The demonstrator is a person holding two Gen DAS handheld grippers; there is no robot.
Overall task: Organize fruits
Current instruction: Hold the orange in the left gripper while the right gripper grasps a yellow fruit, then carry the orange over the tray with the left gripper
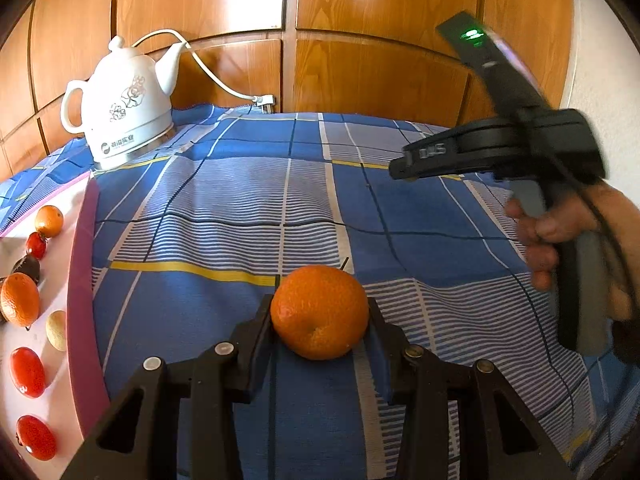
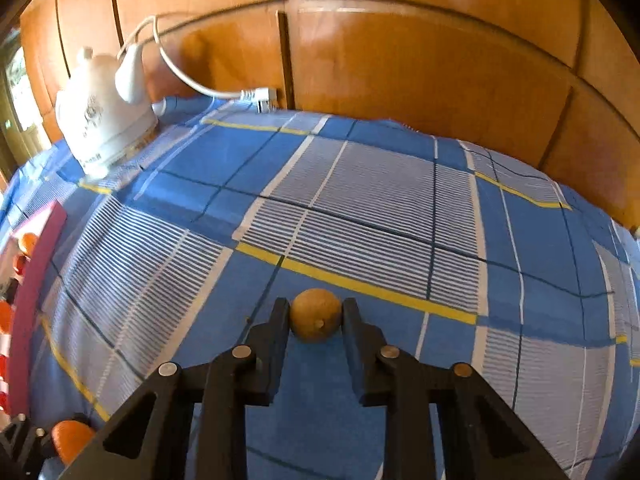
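My left gripper (image 1: 320, 312) is shut on an orange (image 1: 319, 312) and holds it over the blue checked cloth. My right gripper (image 2: 316, 316) is shut on a small round tan fruit (image 2: 316, 314) above the cloth; seen from the left wrist view, it (image 1: 394, 170) is raised at the right in a hand. A white tray with a pink rim (image 1: 82, 280) lies at the left. It holds oranges (image 1: 20, 299), red fruits (image 1: 27, 372), a dark fruit (image 1: 28, 268) and a tan fruit (image 1: 57, 330).
A white ceramic kettle (image 1: 124, 108) with a cord and plug (image 1: 264, 101) stands at the back left. Wooden cabinet doors (image 1: 360, 60) rise behind the cloth-covered table (image 2: 360, 208). The tray rim (image 2: 34, 292) shows at the left of the right wrist view.
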